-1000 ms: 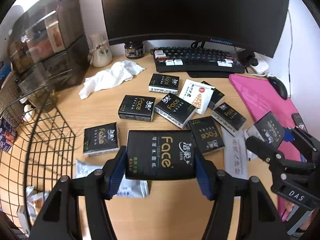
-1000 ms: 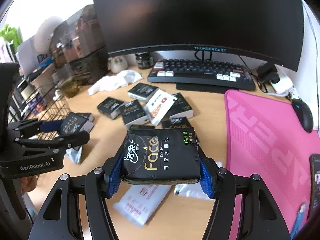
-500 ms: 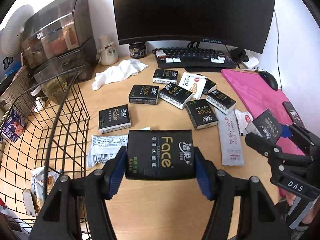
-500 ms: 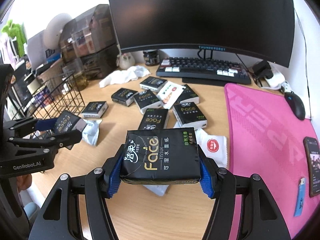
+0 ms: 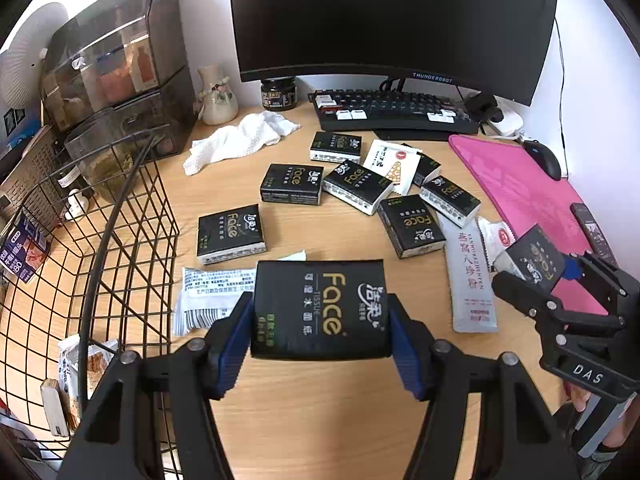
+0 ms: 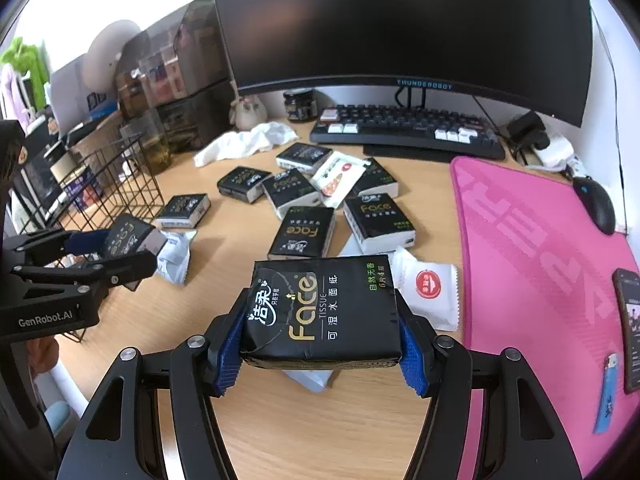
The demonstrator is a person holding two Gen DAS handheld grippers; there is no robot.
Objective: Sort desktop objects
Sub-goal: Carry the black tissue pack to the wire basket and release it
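Note:
My left gripper (image 5: 322, 332) is shut on a black Face tissue pack (image 5: 322, 310), held above the wooden desk beside the black wire basket (image 5: 132, 240). My right gripper (image 6: 322, 340) is shut on another black Face tissue pack (image 6: 324, 312), lifted over the desk near the pink mat. Each gripper shows in the other's view: the right gripper (image 5: 540, 276) at the right edge, the left gripper (image 6: 116, 248) at the left, both with their packs. Several more black tissue packs (image 5: 292, 184) lie scattered mid-desk, with white sachets (image 5: 394, 164) among them.
A monitor (image 5: 392, 20), keyboard (image 5: 396, 110), white cloth (image 5: 240, 140), jar (image 5: 278, 94) and vase (image 5: 216, 96) line the back. Dark storage drawers (image 5: 116, 64) stand at the back left. The pink mat (image 6: 536, 248) carries a mouse (image 6: 596, 204), phone (image 6: 628, 320) and blue lighter (image 6: 606, 396).
Both grippers have drawn back from the desk's middle with their packs still clamped; more of the wire basket and the scattered packs now shows.

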